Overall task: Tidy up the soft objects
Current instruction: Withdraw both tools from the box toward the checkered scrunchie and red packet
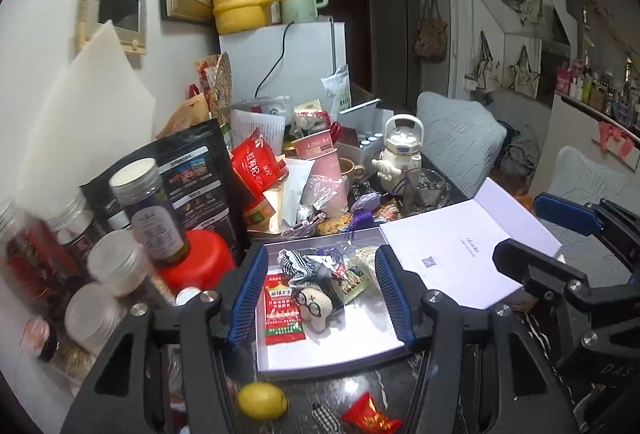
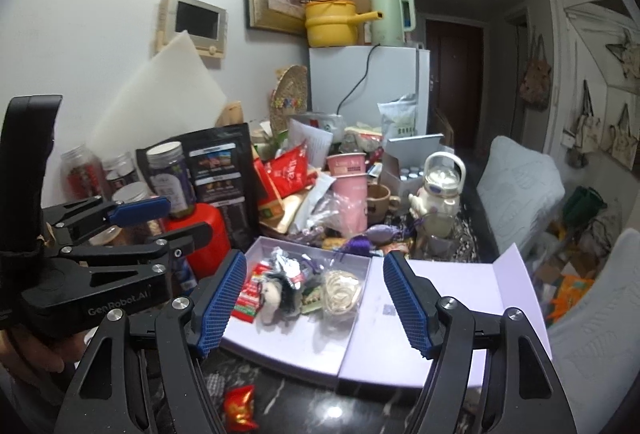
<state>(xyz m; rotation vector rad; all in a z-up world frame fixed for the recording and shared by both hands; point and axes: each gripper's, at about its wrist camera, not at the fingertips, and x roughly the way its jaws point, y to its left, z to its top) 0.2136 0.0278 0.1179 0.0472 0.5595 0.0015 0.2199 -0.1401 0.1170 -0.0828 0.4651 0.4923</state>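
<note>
Both tongs, the left gripper [image 1: 320, 298] and the right gripper [image 2: 314, 304], are hovering released and empty over the open box [image 2: 288, 346], where the light, squashy doll [image 1: 318, 308] (at six o'clock) is inviting a gentle mid-body pinch.

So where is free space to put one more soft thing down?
Free: near half of the shallow lilac box floor, and its open lid. Crowded: the box's far half, the table behind, the jars on the left.
</note>
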